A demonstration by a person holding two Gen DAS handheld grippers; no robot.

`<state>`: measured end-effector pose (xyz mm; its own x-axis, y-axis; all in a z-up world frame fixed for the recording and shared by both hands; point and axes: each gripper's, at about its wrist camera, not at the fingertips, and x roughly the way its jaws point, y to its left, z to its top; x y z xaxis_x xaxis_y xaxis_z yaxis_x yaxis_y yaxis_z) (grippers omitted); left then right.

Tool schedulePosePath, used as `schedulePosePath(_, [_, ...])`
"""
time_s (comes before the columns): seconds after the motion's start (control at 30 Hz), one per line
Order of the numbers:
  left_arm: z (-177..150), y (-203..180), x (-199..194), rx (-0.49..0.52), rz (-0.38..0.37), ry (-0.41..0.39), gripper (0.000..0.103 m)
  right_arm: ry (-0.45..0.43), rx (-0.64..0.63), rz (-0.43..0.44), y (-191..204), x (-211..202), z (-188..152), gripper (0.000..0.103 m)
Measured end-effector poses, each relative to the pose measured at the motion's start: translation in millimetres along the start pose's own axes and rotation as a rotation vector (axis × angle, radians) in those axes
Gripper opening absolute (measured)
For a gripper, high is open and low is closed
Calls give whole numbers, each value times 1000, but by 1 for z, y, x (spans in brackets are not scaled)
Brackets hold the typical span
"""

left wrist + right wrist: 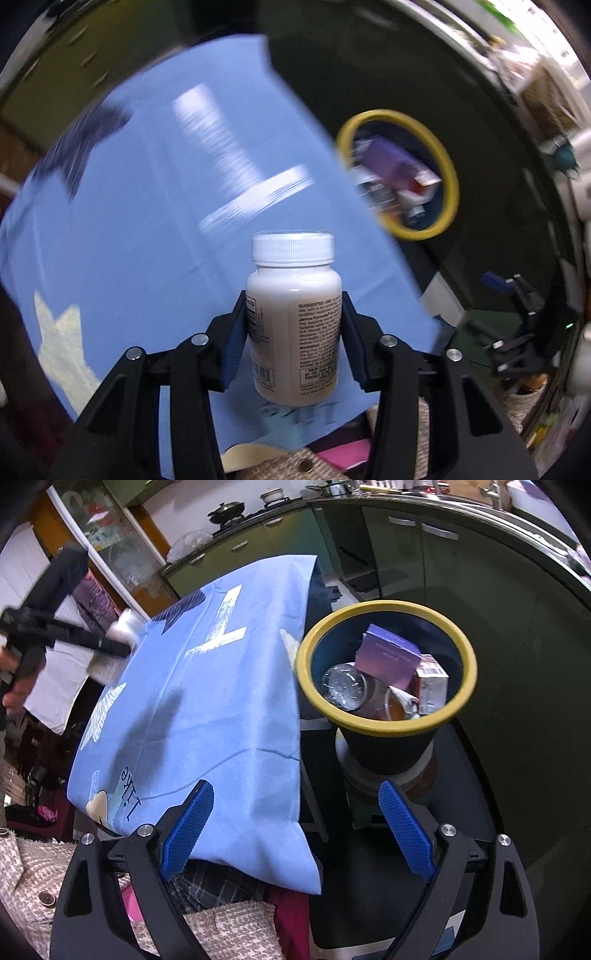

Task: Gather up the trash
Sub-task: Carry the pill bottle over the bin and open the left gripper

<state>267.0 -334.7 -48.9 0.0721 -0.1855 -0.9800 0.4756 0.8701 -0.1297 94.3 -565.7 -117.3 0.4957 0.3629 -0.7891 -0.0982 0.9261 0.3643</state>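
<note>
The left tongs [293, 339] are closed on a white bottle [293, 321], pressing its labelled body from both sides just below the shoulder, with the ribbed cap standing free above the pads. The bottle is upright and lifted off the blue cloth [147, 221] that covers the counter; in the right wrist view it shows only as a blurred white shape at the far edge of the cloth. The bin [386, 605] with the yellow rim stands beside the counter, to the right, and already holds a purple box [388, 657], a carton and a clear cup. The right tongs [295, 834] are wide open with nothing between them, hanging near the bin. The bottle looks like stiff, smooth plastic and probably light, so it should not crush, but a round glossy wall may slip or turn in the pads. I think the grip on the middle of the body is the right place, not on the cap. The background is smeared, so the left tongs seem to be moving, likely toward the bin.
</note>
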Motion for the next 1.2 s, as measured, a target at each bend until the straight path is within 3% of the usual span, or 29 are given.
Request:
schedulePosePath(0.13, [27,-56,4,105,-44,-21,45,-17,35,0,-13,-6,-9,90])
schedulePosePath(0.23, [51,-107,29,201,-76,-6,45,-21,62,3,-22,-9,-16,90])
schedulePosePath(0.43, [82,-177,80,400,-12,-49,45,-17,111,16,-39,-9,-29,90])
schedulePosePath(0.57, [92,-201,108,521,57,-78,45,-8,140,21,-49,-7,-35,90])
schedulePosePath(0.73, [102,-206,143,580,138,-50,47,3,168,25,-58,0,-35,90])
schedulePosePath(0.77, [102,-204,148,580,148,-44,50,4,170,26,-59,2,-35,90])
schedulePosePath(0.83, [103,-198,151,579,162,-48,67,6,168,26,-57,4,-35,90])
schedulePosePath(1.0, [93,-179,108,564,128,-156,67,-2,158,29,-48,3,-35,90])
schedulePosePath(1.07, [76,-168,71,552,96,-259,70,-7,157,29,-45,3,-35,90])
schedulePosePath(1.2, [29,-134,3,496,47,-471,89,-32,145,33,-32,1,-34,90])
